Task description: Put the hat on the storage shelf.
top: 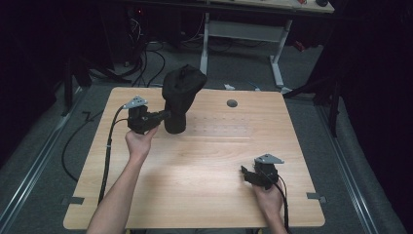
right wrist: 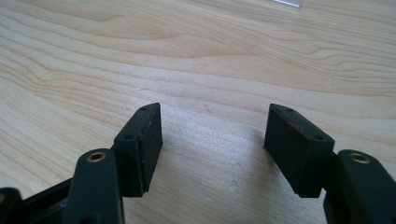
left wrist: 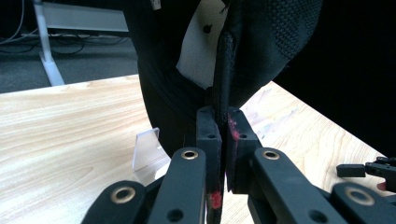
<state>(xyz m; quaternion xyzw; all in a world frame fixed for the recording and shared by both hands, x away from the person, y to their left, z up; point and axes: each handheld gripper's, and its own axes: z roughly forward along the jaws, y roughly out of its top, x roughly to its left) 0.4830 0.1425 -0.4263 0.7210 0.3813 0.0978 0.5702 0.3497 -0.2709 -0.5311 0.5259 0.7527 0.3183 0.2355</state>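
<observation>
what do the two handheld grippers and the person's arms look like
Both the left gripper and the right gripper are black, each topped by a grey three-cornered plate and trailing a black cable. The flat rectangular fingers hang on bars with brass-ringed pivots and carry red smears. The forearms are bare, with no sleeves.

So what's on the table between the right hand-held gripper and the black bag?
Nothing: in the high view, bare wooden table separates the right hand-held gripper from the black bag.

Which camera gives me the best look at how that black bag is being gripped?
The left gripper view: the left gripper pinches the black bag by a strap-like edge. The high view shows the whole bag upright on the table, grip too small.
</observation>
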